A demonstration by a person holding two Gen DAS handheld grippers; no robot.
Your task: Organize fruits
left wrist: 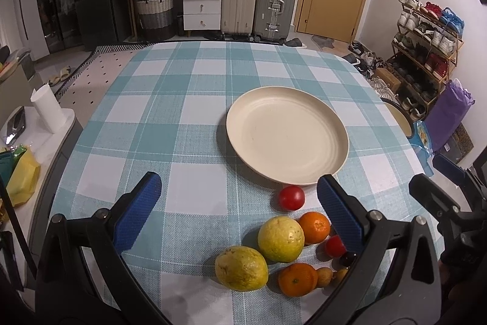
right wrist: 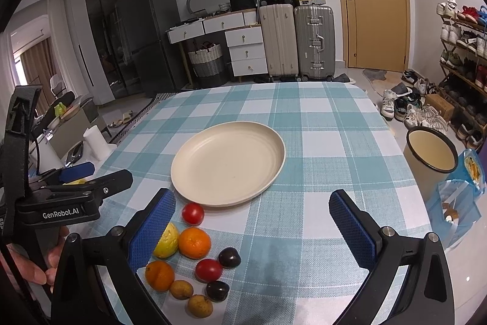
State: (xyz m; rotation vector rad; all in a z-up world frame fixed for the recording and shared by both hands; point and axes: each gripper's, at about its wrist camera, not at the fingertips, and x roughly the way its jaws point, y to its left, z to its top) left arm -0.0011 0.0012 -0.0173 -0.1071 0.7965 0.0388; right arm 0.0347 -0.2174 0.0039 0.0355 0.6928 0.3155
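An empty cream plate [left wrist: 286, 139] [right wrist: 228, 163] sits mid-table on the checked cloth. Just in front of it lies a cluster of fruit: two yellow-green guavas [left wrist: 242, 267] [left wrist: 280, 239], two oranges [left wrist: 314, 227] [right wrist: 194, 242] [right wrist: 159, 275], red tomatoes [left wrist: 291, 197] [right wrist: 193, 213] [right wrist: 208, 270], two dark plums [right wrist: 229, 257] [right wrist: 217, 290] and small brown longans [right wrist: 181, 289] [right wrist: 199, 305]. My left gripper [left wrist: 237, 206] hangs open above the cluster's left side, holding nothing. My right gripper [right wrist: 252, 221] is open too, empty, over the fruit's right side.
The table's right edge [right wrist: 404, 172] borders a cream pot [right wrist: 430, 156] and a blue snack bag [right wrist: 459, 197]. A white paper roll [left wrist: 47, 108] stands on a side cabinet at the left. Suitcases, drawers and a shoe rack stand beyond the table.
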